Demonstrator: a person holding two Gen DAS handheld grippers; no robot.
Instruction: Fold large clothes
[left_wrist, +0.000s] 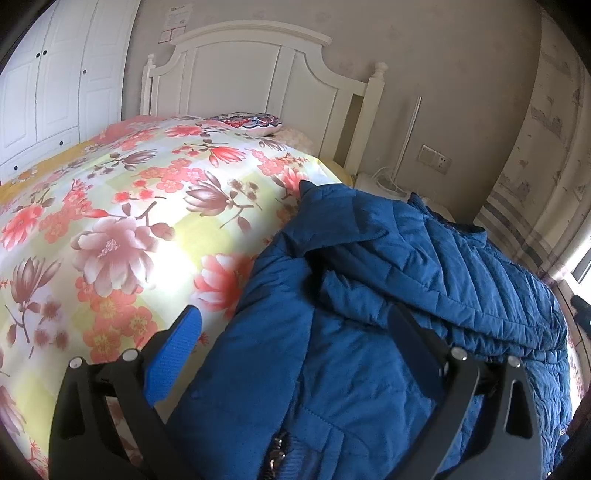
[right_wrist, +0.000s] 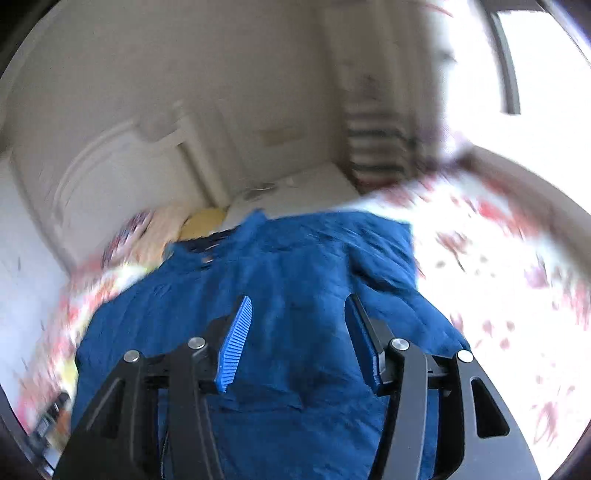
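While the blue quilted padded jacket (left_wrist: 369, 295) runs lengthwise toward one o'clock on the floral bedsheet (left_wrist: 129, 206), hem cropped, both the left gripper (left_wrist: 295, 354) and the right gripper (right_wrist: 299, 332) gape wide, empty; right view blurred.

**Blue jacket heaped on the floral bed**

A quilted blue jacket (left_wrist: 388, 295) lies rumpled on the floral bedspread (left_wrist: 129, 221), toward the side of it nearest the wall socket (left_wrist: 435, 159). The left gripper (left_wrist: 299, 332) hangs over the jacket's near part, its jaws spread wide; one blue pad (left_wrist: 173, 362) sits over the bedspread just beside the jacket's edge, the other over the fabric. Beyond the jacket stands a white headboard (left_wrist: 258, 74), a patterned pillow (left_wrist: 247, 121) at its foot.
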